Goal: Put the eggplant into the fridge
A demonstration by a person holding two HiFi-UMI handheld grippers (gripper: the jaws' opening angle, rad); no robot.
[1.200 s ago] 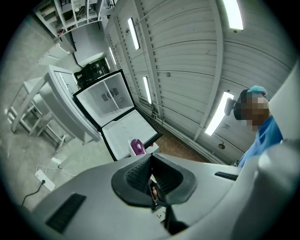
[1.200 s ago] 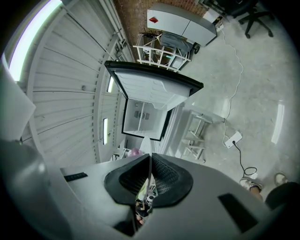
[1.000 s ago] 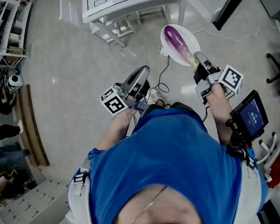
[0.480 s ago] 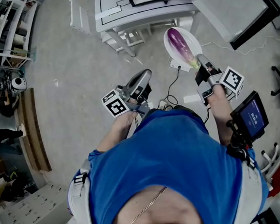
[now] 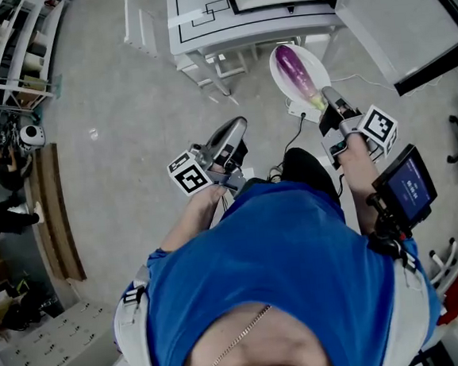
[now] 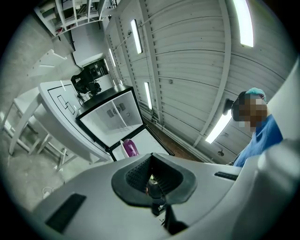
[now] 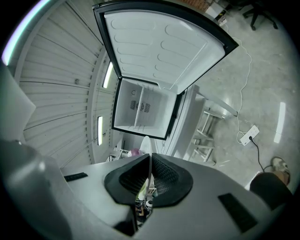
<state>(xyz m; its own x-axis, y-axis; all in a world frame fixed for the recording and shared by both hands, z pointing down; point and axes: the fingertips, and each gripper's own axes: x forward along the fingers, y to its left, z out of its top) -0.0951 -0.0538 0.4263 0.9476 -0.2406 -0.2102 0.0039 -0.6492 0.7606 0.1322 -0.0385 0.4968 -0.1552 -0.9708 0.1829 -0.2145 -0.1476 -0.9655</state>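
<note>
While the right gripper's (image 5: 327,98) jaws pinch the plate (image 5: 281,82) bearing the eggplant (image 5: 295,69), the open fridge (image 7: 140,108) ahead of them awaits it; the left gripper's (image 5: 236,126) jaws are pressed together, empty.

The eggplant (image 5: 293,65) is glossy purple, paling to green at its stem end, and lies on a plain white plate (image 5: 320,73). The left gripper (image 5: 229,134) and the right gripper (image 5: 327,96) are both light grey with black, finely ribbed pads (image 7: 164,176). Each carries a cube (image 5: 187,174) patterned with black-and-white square markers. The fridge (image 7: 140,105) is white inside, its door rimmed in black. The person's shirt (image 5: 284,269) is bright blue. The floor (image 5: 111,109) is mottled grey. A screen (image 5: 409,186) on the right forearm glows blue in a black frame.
</note>
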